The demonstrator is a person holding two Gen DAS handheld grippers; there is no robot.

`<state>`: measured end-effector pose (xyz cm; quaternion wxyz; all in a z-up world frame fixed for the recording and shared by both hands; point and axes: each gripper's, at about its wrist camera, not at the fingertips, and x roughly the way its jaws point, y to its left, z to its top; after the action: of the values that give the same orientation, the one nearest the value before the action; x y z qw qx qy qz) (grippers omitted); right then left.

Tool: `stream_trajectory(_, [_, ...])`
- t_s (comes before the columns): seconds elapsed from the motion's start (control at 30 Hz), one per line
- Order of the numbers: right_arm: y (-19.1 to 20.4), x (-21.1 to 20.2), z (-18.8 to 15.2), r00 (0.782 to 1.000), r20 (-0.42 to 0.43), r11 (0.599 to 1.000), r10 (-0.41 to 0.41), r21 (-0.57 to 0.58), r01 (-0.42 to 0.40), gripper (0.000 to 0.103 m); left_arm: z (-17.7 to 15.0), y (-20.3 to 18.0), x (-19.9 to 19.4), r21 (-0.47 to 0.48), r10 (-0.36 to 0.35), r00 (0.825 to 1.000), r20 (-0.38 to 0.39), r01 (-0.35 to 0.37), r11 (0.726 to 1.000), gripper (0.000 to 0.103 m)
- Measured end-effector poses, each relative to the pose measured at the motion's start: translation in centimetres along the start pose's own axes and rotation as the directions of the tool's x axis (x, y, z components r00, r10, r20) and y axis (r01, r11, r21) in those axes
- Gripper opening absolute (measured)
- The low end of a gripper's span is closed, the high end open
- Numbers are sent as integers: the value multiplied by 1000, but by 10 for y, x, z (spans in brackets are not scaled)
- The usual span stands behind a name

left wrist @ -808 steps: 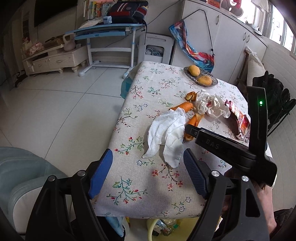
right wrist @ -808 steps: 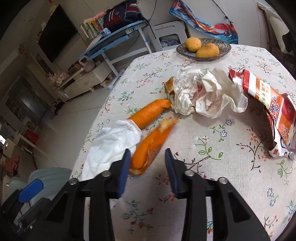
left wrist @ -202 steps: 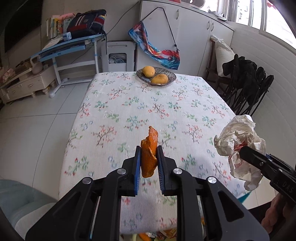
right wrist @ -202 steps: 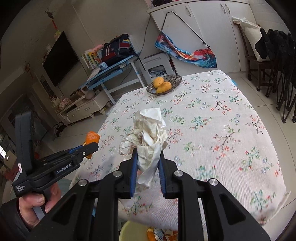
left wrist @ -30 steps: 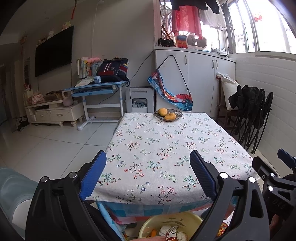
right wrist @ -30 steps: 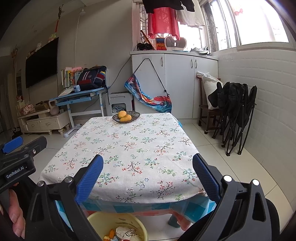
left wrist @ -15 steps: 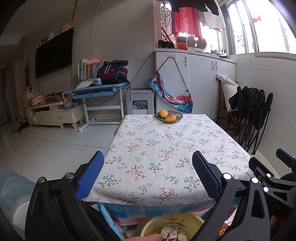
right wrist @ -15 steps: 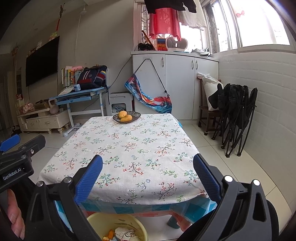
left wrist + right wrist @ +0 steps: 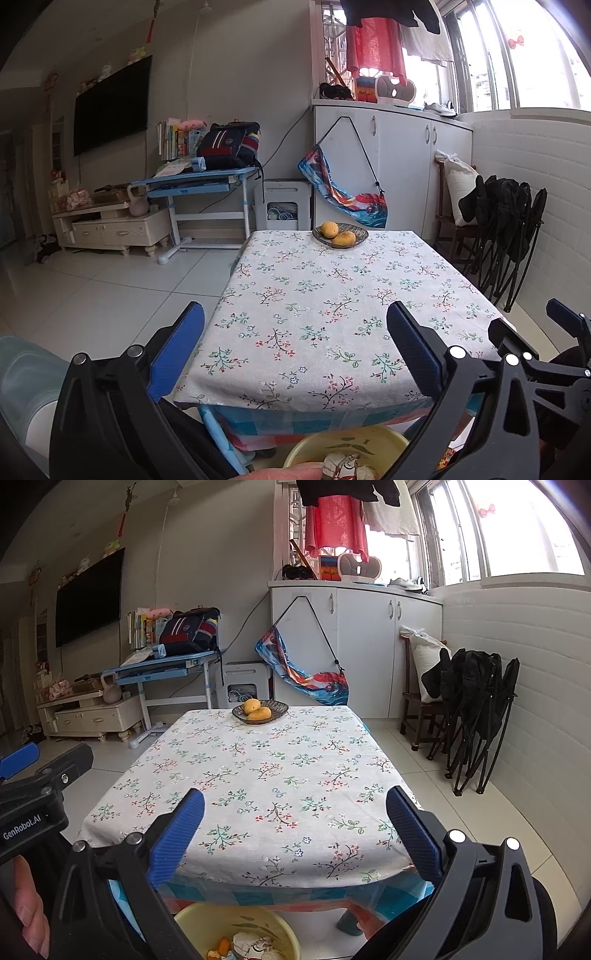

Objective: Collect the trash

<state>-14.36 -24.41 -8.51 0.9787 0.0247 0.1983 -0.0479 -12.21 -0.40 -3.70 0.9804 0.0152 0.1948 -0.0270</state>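
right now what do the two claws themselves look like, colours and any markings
Both are matte black plastic frames with two angled fingers, each faced with a ribbed blue pad and fitted with round silver bolt heads. In the right wrist view, the left claw shows side-on with white "GenRobot.AI" lettering on its black body and a blue pad tip. The right claw looks the same. No cables or sleeves are clearly visible.

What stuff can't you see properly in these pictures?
- Yellow basin: both wrist views cut it off at the bottom edge, and the hand-held gripper frames cover part, so not all the trash inside shows.
- Floor under the table: hidden by the hanging tablecloth.
- Fruit in the far dish: too small to name.
- Book titles on the blue desk: too small to read.
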Motion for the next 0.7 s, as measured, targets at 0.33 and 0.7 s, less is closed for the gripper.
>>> stream_trajectory(0.33, [2, 1, -1, 1000, -2, 1000, 1, -7, -1, 95, 0, 2, -1, 2, 10, 1000, 6, -10, 1000, 96])
stream_trajectory(0.7, [4, 0, -2, 1000, -3, 1000, 1, -7, -1, 95, -2, 4, 0, 3, 31, 1000, 6, -31, 1000, 96])
